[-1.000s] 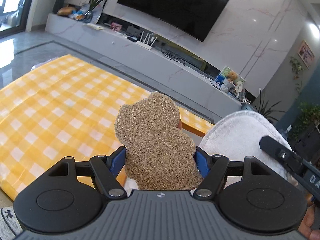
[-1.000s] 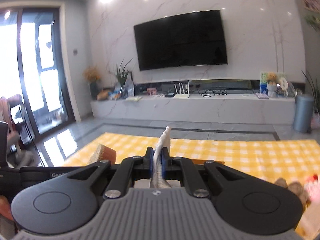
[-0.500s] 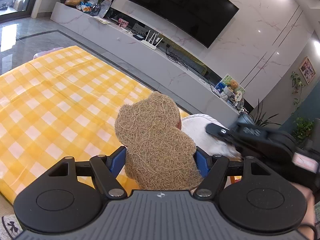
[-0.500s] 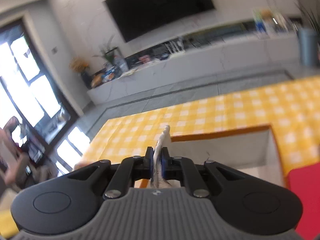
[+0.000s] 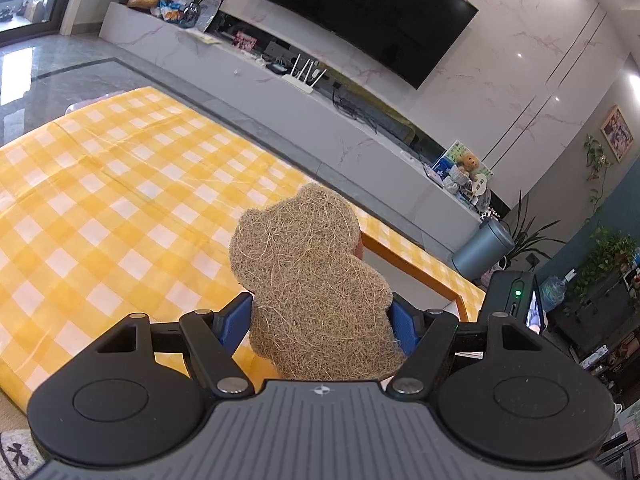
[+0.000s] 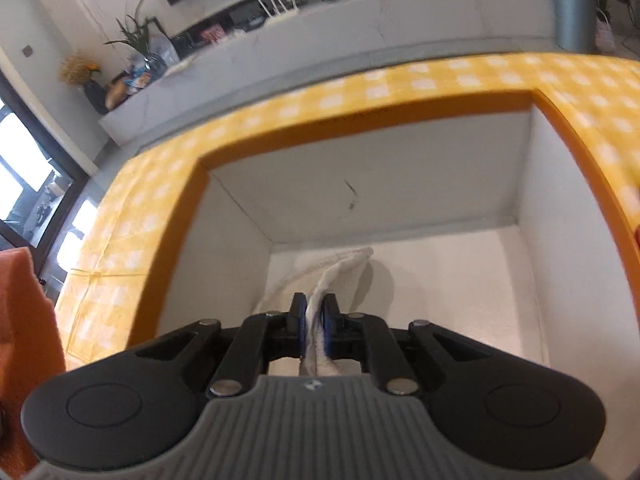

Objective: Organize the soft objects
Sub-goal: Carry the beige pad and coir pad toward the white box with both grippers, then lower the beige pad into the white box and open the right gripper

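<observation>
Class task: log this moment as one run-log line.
left tongs: gripping loofah pad | right tongs: gripping white cloth | cloth in orange-rimmed box

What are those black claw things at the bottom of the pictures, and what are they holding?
They are two grabbers, each held in a person's hand, with a camera on each looking along its fingers. One picture comes from the left gripper, which squeezes a bear-shaped scrubby pad made of scratchy brown fibres, above a table with a yellow checked cloth. The other picture comes from the right gripper. It pinches a white cloth and points down into a white box with an orange rim; the cloth hangs down inside. The job is tidying soft things away.
</observation>
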